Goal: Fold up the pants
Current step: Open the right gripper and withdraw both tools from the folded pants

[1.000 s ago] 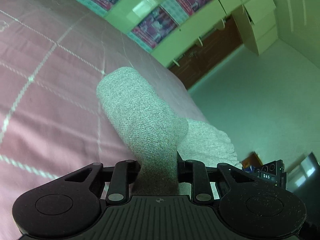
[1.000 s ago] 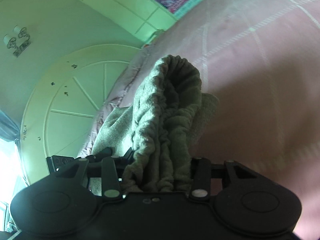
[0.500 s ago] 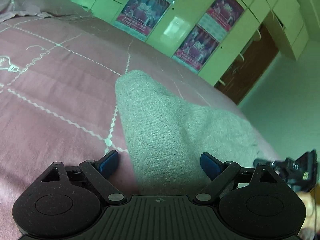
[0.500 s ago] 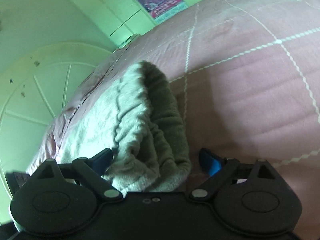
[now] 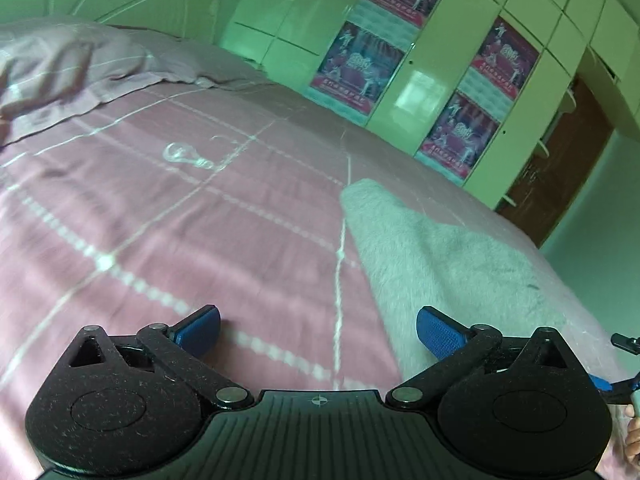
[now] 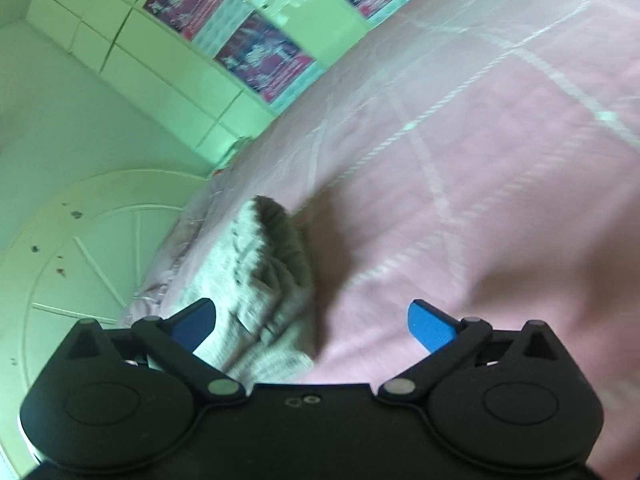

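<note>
1. On the pink bed (image 5: pixel 168 240) we see the grey pants (image 5: pixel 436 264) lying free, a folded length running away from us at the right of the left wrist view.
2. We see the same pants (image 6: pixel 268 280) bunched and wrinkled at the bed's (image 6: pixel 480 184) edge in the right wrist view.
3. Our left gripper (image 5: pixel 318 330) stands spread wide with nothing between its blue pads (image 5: pixel 440 332); the right pad sits over the pants' near end, though we cannot tell if it touches.
4. Our right gripper (image 6: pixel 312 324) is likewise spread and empty, its left pad (image 6: pixel 194 326) just beside the bunched cloth.
5. Beyond the bed we see pale green cupboards (image 5: pixel 412 92) with posters (image 5: pixel 360 68), and a brown door (image 5: pixel 560 176).
</note>
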Motion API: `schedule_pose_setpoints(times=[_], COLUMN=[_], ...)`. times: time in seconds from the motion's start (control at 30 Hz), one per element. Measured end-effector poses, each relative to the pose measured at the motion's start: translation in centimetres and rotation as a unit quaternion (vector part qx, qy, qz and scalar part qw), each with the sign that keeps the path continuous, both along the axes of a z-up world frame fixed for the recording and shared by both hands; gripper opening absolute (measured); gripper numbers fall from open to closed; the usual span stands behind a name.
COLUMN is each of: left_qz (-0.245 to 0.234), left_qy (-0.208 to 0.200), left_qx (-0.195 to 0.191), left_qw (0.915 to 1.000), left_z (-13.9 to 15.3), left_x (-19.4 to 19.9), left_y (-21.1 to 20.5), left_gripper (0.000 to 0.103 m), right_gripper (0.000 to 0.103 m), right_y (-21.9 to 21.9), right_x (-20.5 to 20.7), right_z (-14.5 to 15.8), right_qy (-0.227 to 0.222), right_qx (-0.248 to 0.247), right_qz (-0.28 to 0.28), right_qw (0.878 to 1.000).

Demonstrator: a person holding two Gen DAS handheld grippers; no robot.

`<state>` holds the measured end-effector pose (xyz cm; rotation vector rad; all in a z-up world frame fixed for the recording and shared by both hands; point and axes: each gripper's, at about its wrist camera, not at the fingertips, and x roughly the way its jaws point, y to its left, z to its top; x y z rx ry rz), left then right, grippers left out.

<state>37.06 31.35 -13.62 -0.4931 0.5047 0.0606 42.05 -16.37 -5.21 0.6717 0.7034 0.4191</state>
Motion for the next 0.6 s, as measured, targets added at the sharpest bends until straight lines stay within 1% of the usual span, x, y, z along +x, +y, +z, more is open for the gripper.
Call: schedule_pose_setpoints(times=[0.1, 0.13, 0.2, 0.23, 0.3, 0.37, 0.4, 0.53, 0.6], left_qz=[0.002, -0.002, -0.007, -0.014, -0.014, -0.017, -0.019, -0.023, -0.030], left_qy=[0.013, 0.017, 0.014, 0.006, 0.002, -0.002, -0.001, -0.009, -0.015], left_qx=[0.033, 0.038, 0.039, 0.039, 0.043, 0.046, 0.047, 0.049, 0.050], left_qw=[0.9994, 0.9991, 0.9991, 0.9991, 0.9990, 0.9988, 0.9987, 0.9985, 0.9982], left_z=[0.3, 0.6, 1.5, 2.0, 3.0, 3.9, 4.5, 6.5, 7.5], left_x=[-3.5, -4.3, -6.2, -7.1, -8.7, -10.1, -10.9, -14.2, -16.1], left_y=[-1.1, -1.5, -2.6, -3.2, -4.5, -5.6, -6.3, -8.7, -10.1], left_gripper=[0.103, 0.103, 0.103, 0.103, 0.103, 0.103, 0.103, 0.103, 0.103], right_gripper=[0.097, 0.097, 0.097, 0.097, 0.097, 0.097, 0.097, 0.097, 0.097], right_y=[-0.2, 0.0, 0.4, 0.7, 0.9, 0.6, 0.7, 1.2, 2.1], right_x=[-2.4, -3.1, -5.1, -6.3, -8.3, -10.2, -11.0, -14.8, -17.2], right_z=[0.6, 0.6, 0.8, 0.8, 0.9, 1.2, 1.4, 4.4, 6.3], right_qy=[0.019, 0.018, 0.005, -0.007, -0.027, -0.032, -0.034, -0.059, -0.085], right_qx=[-0.048, -0.055, -0.053, -0.052, -0.038, -0.022, -0.024, -0.039, -0.075], right_qz=[0.005, 0.010, 0.012, 0.001, -0.025, -0.044, -0.049, -0.030, -0.022], right_qw=[0.999, 0.998, 0.999, 0.999, 0.999, 0.998, 0.998, 0.997, 0.993])
